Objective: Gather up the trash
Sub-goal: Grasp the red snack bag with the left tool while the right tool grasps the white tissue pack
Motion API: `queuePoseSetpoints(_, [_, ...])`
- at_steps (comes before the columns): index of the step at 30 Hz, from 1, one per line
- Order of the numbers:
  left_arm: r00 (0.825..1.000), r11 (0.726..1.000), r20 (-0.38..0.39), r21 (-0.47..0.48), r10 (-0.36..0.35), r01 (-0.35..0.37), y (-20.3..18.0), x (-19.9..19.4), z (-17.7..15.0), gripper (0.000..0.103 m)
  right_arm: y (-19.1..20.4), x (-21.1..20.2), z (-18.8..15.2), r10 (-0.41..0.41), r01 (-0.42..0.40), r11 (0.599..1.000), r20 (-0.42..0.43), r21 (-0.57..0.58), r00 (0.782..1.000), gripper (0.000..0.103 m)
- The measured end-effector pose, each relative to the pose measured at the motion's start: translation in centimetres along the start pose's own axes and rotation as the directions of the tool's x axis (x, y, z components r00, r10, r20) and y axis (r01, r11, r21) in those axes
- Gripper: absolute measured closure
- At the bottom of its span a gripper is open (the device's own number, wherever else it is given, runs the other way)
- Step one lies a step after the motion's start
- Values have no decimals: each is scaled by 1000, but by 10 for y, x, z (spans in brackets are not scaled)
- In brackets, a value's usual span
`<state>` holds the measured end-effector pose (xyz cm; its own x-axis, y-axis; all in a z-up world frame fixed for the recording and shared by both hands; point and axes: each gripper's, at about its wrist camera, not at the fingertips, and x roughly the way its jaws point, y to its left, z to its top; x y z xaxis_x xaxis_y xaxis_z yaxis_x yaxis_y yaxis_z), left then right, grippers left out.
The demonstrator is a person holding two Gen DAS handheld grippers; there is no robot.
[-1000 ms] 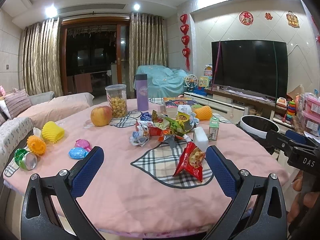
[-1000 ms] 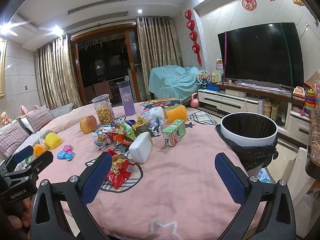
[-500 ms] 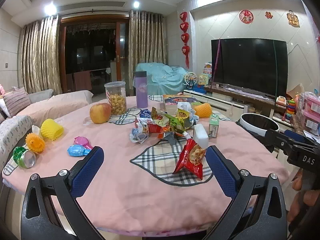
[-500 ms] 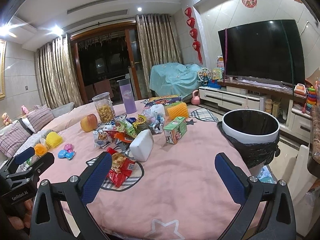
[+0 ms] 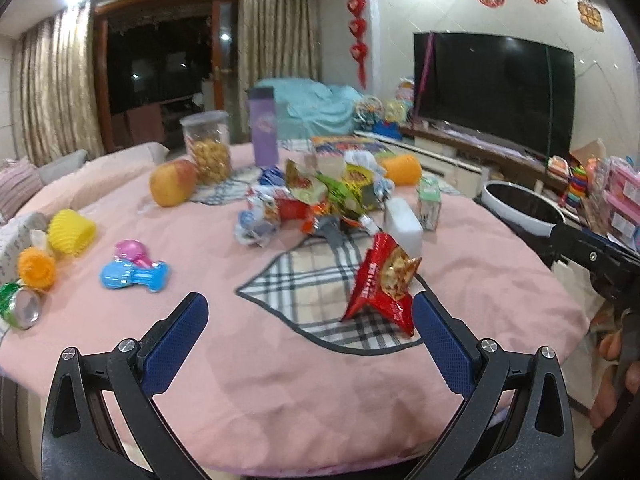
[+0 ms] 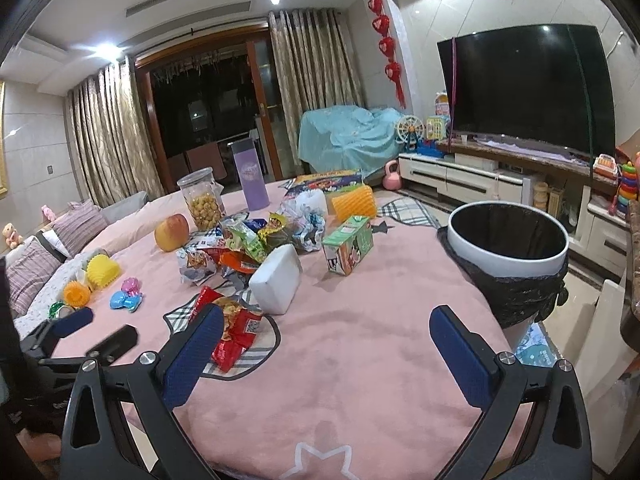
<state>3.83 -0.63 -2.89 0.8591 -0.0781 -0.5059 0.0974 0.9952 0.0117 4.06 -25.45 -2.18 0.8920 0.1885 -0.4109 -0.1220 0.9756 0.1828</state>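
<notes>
Nothing is collected yet: my left hand-held gripper (image 5: 306, 330) and right hand-held gripper (image 6: 326, 346) hang released and empty, wrappers (image 5: 320, 200) litter the tabletop (image 5: 280, 380), and the bin (image 6: 508, 240) waits.

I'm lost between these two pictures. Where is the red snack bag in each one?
Left wrist view: the red snack bag stands right of centre on the plaid patch, just ahead of the tool's right finger.
Right wrist view: the same bag lies low and left of centre, partly behind the tool's left finger.
Shared landmark: the white block just beyond the bag.
</notes>
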Motion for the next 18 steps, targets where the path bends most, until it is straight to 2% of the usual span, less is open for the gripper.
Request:
queuePoseSetpoints(3, [999, 999, -30, 7, -39, 39, -4, 16, 3, 3, -3, 8, 0, 2, -2, 1000, -24, 3, 1000, 0])
queuePoseSetpoints(6, [994, 996, -68, 11, -86, 87, -9, 34, 7, 16, -8, 18, 1, 5, -4, 1000, -43, 17, 999, 0])
queuePoseSetpoints(8, [987, 992, -108, 10, -120, 122, -13, 49, 8, 35, -11, 24, 0, 4, -3, 1000, -59, 28, 998, 0])
queuePoseSetpoints(9, [981, 990, -133, 3, -140, 142, -14, 58, 7, 42, -13, 29, 1, 5, -3, 999, -71, 37, 997, 0])
queuePoseSetpoints(10, [975, 987, -154, -9, -158, 159, -15, 65, 6, 60, -16, 34, 1, 12, -8, 999, -84, 50, 996, 0])
queuePoseSetpoints(11, [967, 983, -181, -25, -182, 180, -15, 73, 3, 83, -18, 38, 1, 19, -13, 998, -96, 63, 995, 0])
queuePoseSetpoints(12, [957, 978, -201, -41, -208, 204, -14, 78, 0, 88, -18, 42, 0, 28, -20, 997, -107, 75, 994, 0])
queuePoseSetpoints(16, [966, 979, -158, -26, -206, 204, -13, 68, -3, 91, -12, 57, 2, 61, -49, 995, -137, 89, 989, 0])
queuePoseSetpoints(18, [971, 981, -136, -49, -195, 190, -4, 61, -1, 92, -4, 66, 3, 77, -66, 995, -145, 80, 986, 0])
